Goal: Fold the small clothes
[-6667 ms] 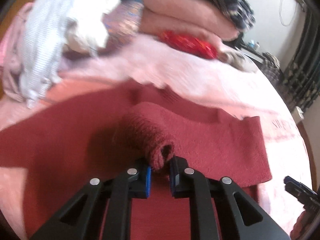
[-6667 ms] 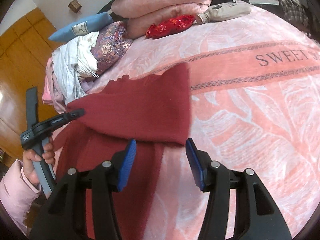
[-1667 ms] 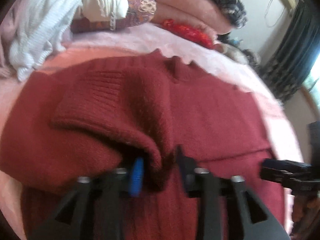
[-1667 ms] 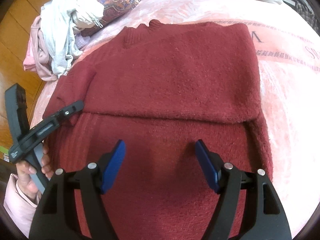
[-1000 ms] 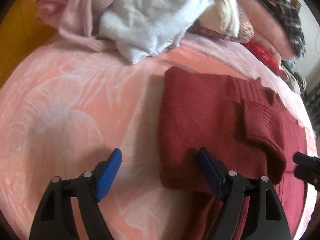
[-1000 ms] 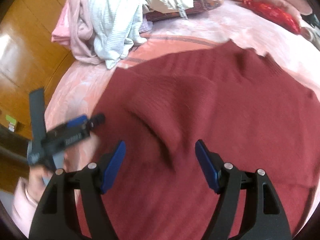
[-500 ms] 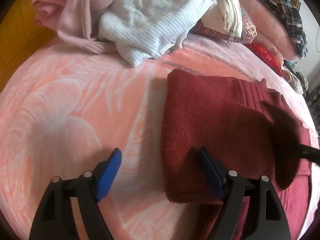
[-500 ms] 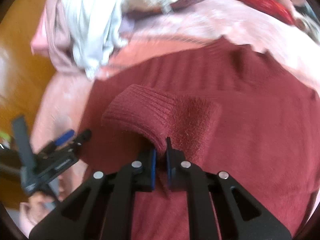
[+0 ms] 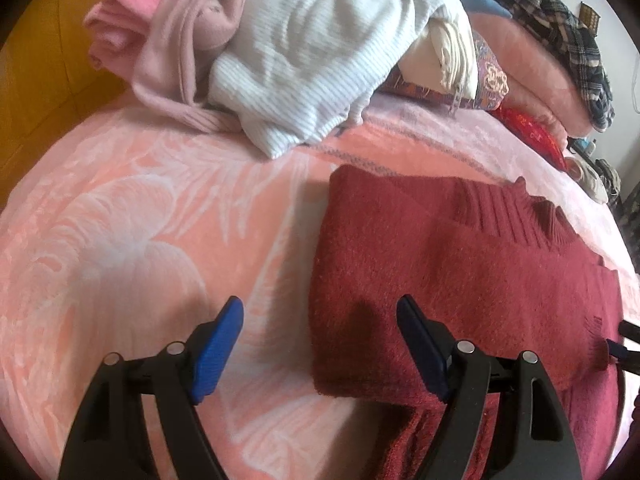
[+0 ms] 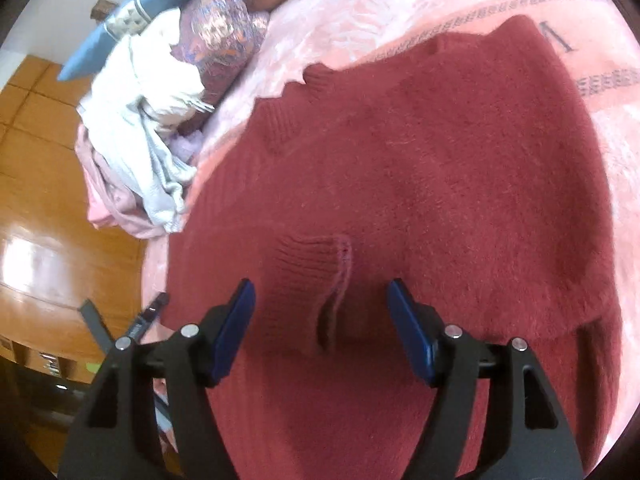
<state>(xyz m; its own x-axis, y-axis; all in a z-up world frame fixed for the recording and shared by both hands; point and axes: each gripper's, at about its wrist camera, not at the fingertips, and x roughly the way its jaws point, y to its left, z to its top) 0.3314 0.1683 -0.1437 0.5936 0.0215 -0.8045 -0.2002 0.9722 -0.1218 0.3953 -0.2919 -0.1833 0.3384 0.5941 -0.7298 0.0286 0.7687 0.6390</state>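
A dark red knitted sweater lies on the pink blanket, its left side folded over to a straight edge. My left gripper hangs open above that edge, one finger over the blanket and the other over the sweater, with nothing held. In the right wrist view the sweater fills the frame. Its ribbed sleeve cuff lies across the body, loose between the fingers of my right gripper. Those jaws are opening, and the pads stand clear of the cuff.
A heap of white, lilac and pink clothes lies at the head of the blanket, with pillows and folded bedding behind it. A wooden floor shows past the bed's left edge. A red pouch rests at the far right.
Half a second ago my right gripper was shut on the sleeve cuff. It has since carried the cuff across the sweater and let go. The left gripper has barely moved.
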